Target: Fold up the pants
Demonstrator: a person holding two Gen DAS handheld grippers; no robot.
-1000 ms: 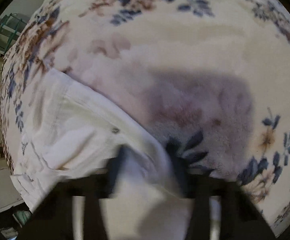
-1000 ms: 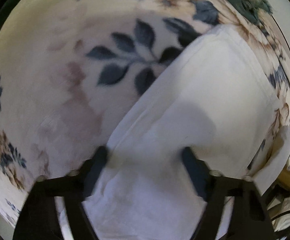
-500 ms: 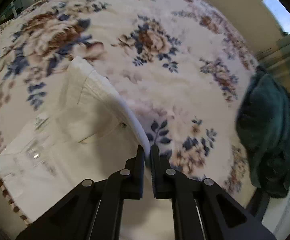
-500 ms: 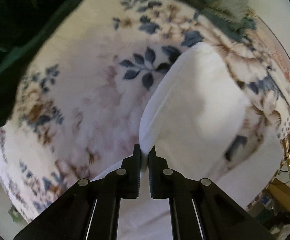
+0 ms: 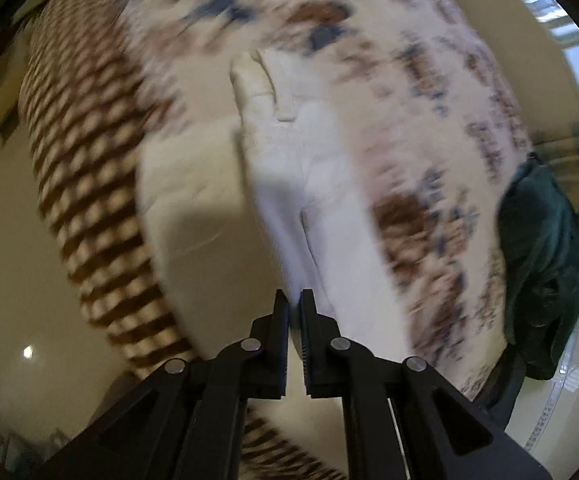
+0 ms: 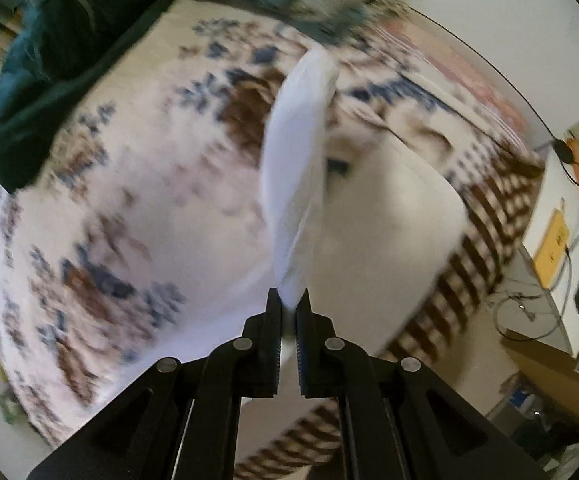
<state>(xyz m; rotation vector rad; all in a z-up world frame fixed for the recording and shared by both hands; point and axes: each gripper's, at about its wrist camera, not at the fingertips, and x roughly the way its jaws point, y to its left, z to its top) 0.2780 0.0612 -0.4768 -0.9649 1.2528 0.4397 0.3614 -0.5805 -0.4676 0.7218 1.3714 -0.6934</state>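
Observation:
White pants [image 5: 289, 152] lie on a floral blanket [image 5: 429, 128] over a bed. My left gripper [image 5: 294, 300] is shut on an edge of the pants and holds it lifted above the bed. In the right wrist view the pants [image 6: 297, 160] rise as a thin raised fold from the blanket [image 6: 149, 200]. My right gripper [image 6: 288, 298] is shut on that fold's near end. Both views are motion-blurred.
A dark green cloth lies at the bed's edge, at the right in the left wrist view [image 5: 545, 260] and the upper left in the right wrist view [image 6: 49, 60]. A brown checked bed border [image 5: 89, 160] runs along the side. A desk with cables and a yellow box [image 6: 553, 240] stands at the right.
Both grippers closed on the pants' edge and have lifted it well above the bed. The fabric now hangs stretched up, and the views swing toward the bed's side.

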